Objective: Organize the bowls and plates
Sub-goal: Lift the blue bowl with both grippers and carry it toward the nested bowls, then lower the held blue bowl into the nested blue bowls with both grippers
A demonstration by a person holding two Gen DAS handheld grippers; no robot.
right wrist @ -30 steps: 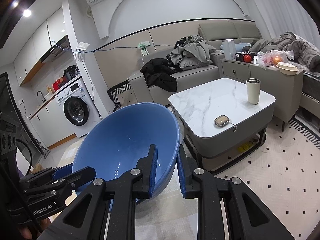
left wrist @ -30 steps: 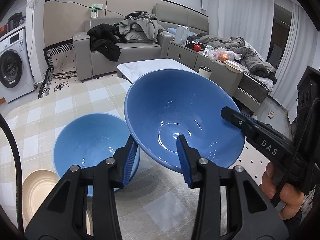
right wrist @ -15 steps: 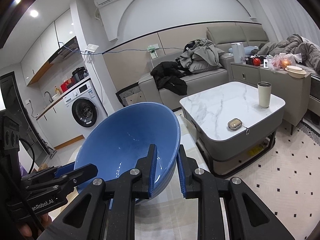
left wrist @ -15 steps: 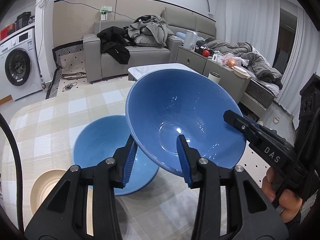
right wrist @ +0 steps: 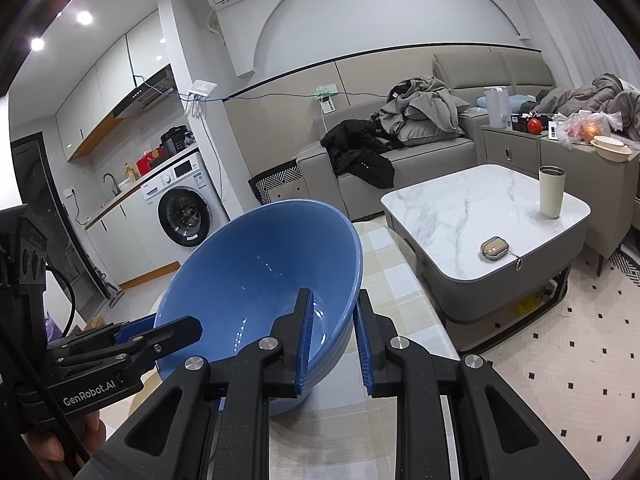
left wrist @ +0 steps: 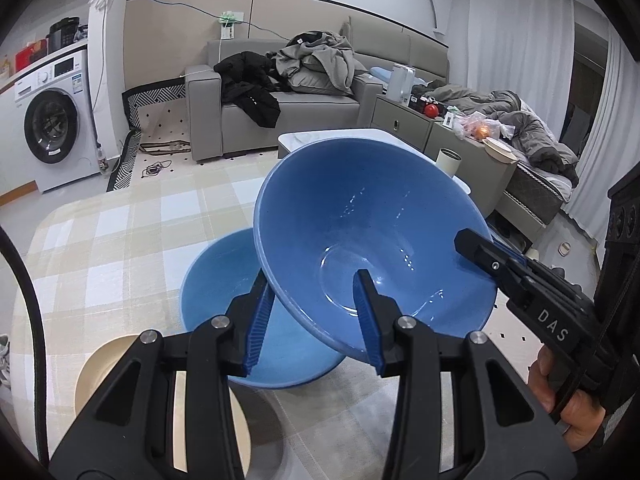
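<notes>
Bowls were not yet nested: the tilted blue bowl (left wrist: 372, 240) hung above the second blue bowl (left wrist: 224, 280) on the surface (left wrist: 120, 240), both grippers' jaws closed on its rim, the beige plate (left wrist: 104, 368) unsorted.

Held blue bowl (left wrist: 372, 236) carried rightward, now overlapping the second blue bowl (left wrist: 224, 280) further, cream plate (left wrist: 96, 376) more exposed at near left

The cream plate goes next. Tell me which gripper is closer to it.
Left. The left gripper is just above the cream plate; the right gripper is farther, at the far rim of the raised blue bowl.
</notes>
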